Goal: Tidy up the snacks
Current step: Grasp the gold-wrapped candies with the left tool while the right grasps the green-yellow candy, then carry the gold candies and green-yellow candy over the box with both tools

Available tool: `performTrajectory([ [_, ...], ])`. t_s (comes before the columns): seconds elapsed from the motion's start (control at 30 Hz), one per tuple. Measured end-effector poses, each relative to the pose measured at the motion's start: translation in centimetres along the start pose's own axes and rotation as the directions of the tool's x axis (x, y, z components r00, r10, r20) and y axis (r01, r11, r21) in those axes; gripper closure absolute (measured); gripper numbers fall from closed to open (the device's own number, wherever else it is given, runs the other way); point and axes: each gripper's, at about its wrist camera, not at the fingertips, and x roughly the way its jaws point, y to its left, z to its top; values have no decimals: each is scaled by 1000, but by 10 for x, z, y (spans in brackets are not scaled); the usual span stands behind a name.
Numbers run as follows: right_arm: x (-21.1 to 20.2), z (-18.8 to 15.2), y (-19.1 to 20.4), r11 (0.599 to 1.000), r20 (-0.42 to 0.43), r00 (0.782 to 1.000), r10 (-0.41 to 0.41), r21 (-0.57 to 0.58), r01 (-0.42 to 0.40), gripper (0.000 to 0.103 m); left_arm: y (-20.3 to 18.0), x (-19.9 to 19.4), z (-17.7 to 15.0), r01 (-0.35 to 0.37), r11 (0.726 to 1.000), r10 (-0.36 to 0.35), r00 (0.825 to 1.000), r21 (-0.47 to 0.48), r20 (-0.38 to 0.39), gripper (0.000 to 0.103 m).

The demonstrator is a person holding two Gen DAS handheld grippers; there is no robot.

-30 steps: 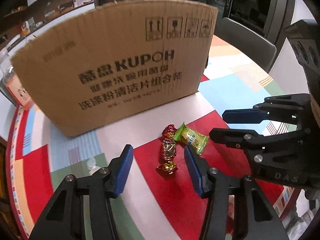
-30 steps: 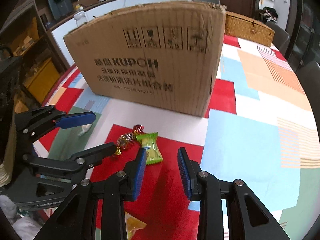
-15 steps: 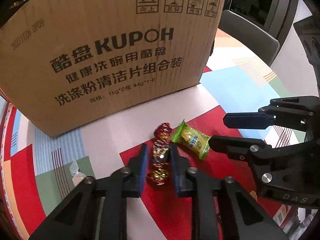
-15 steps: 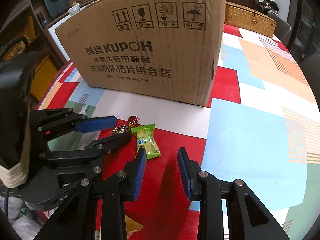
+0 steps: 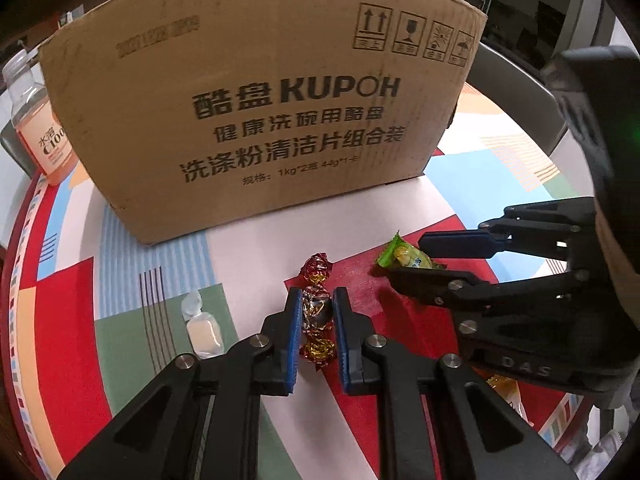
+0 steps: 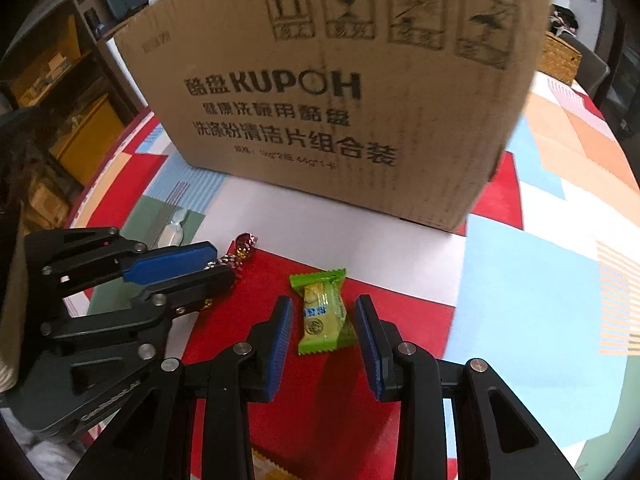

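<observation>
My left gripper (image 5: 316, 312) is shut on a red and gold foil candy (image 5: 317, 310) that lies on the tablecloth; its twisted end also shows in the right wrist view (image 6: 245, 246). My right gripper (image 6: 322, 320) is open, its jaws standing either side of a green wrapped candy (image 6: 322, 312) without touching it. That green candy also shows in the left wrist view (image 5: 404, 258), between the right gripper's fingers (image 5: 456, 242). A large cardboard box (image 5: 260, 120) printed KUPOH stands just behind the candies.
A small white wrapped candy (image 5: 202, 330) lies left of my left gripper. A bottle with an orange label (image 5: 38, 128) stands left of the box. A yellow packet (image 5: 506, 390) lies under the right gripper. A wicker basket (image 6: 558, 58) sits far right. The table (image 6: 540, 280) has a patchwork cloth.
My left gripper closed onto the foil candy. My right gripper moved forward until its open jaws came either side of the green candy.
</observation>
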Motion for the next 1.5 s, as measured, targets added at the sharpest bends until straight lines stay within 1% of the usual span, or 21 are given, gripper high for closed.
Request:
performTrajectory([
  [0.1,8,2,4,1000,-11,1000,-18,-13,18,70,5,-1,-1,11,1000,-11,1000,-12,1,87],
  [0.17,9,3,5,999,-10,1000,-28,-19,28,74,7,-2,-1,14,1000,-14,1000,-17,1,87],
  [0.2,10,3,7,999,-10,999,-31,-22,31,78,9,-2,-1,13,1000,-13,1000,-17,1,87],
  [0.27,11,4,8,999,-10,999,-46,-27,45,79,8,0,0,15,1000,-15,1000,-16,-1,86],
  [0.3,12,4,8,999,-10,999,-46,-26,46,81,9,1,1,17,1000,-17,1000,-18,-2,86],
  [0.53,8,4,11,998,10,998,-60,-10,60,82,15,-1,-1,21,999,-22,1000,-32,-5,86],
  [0.73,-14,3,11,998,59,996,-61,5,61,82,10,-24,0,7,999,-6,999,-31,46,86],
  [0.9,-36,5,14,998,116,991,-66,13,65,82,11,-55,4,-3,999,7,993,-40,115,86],
  [1.0,-49,7,14,998,150,987,-65,22,62,82,12,-77,9,-17,999,23,986,-40,167,86],
  [1.2,-83,16,17,998,245,968,-60,36,53,82,14,-119,26,-26,999,35,961,-37,274,86],
  [1.33,-99,29,26,998,313,948,-63,31,56,82,11,-139,41,-49,999,52,940,-20,336,86],
  [1.5,-117,44,29,998,376,924,-62,30,55,82,13,-155,56,-69,997,72,919,-21,389,86],
])
